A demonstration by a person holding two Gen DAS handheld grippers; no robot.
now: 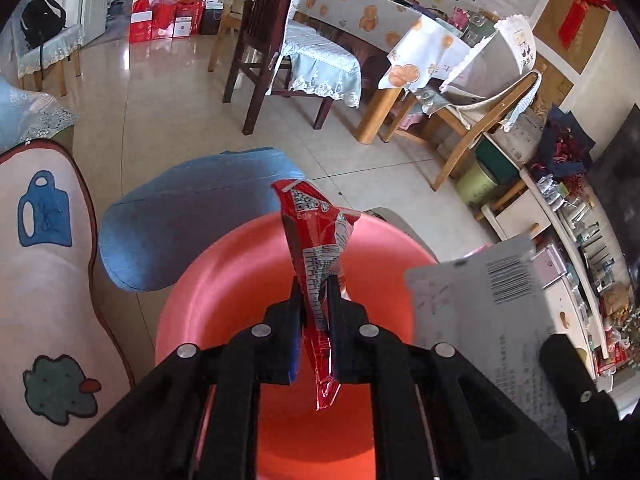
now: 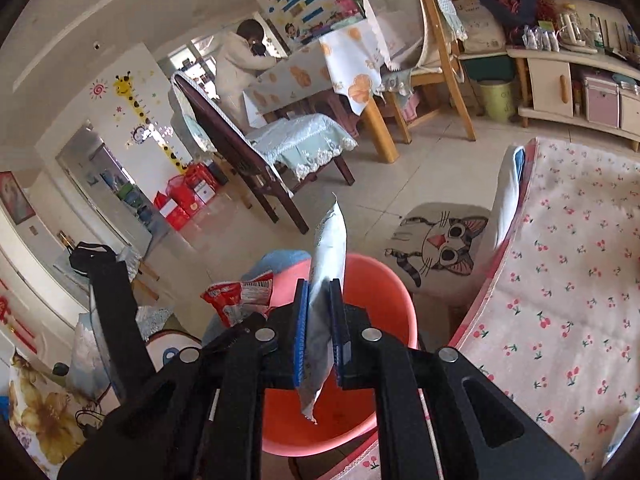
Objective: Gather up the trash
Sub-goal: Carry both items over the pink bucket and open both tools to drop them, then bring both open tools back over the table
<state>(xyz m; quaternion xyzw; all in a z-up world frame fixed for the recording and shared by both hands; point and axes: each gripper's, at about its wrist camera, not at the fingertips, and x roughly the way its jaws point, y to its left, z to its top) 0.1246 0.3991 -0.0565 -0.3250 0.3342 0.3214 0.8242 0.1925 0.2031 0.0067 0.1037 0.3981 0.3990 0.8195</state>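
Note:
My left gripper (image 1: pixel 315 284) is shut on a red snack wrapper (image 1: pixel 316 240) and holds it upright over a salmon-pink plastic basin (image 1: pixel 224 280). My right gripper (image 2: pixel 320 288) is shut on a silver-white wrapper (image 2: pixel 328 256) and holds it over the same basin (image 2: pixel 384 292). In the left wrist view the silver wrapper (image 1: pixel 484 300) shows flat at the right, with the right gripper's black body (image 1: pixel 576 392) behind it. In the right wrist view the red wrapper (image 2: pixel 240 296) and the left gripper's body (image 2: pixel 116 312) show at the left.
A blue cushion (image 1: pixel 180 220) lies behind the basin. A cat-face mat (image 2: pixel 440 244) and a cherry-print rug (image 2: pixel 560 280) lie on the tiled floor to the right. A dark chair (image 1: pixel 272 52), a clothed table (image 1: pixel 384 28) and a low cabinet (image 2: pixel 568 80) stand further off.

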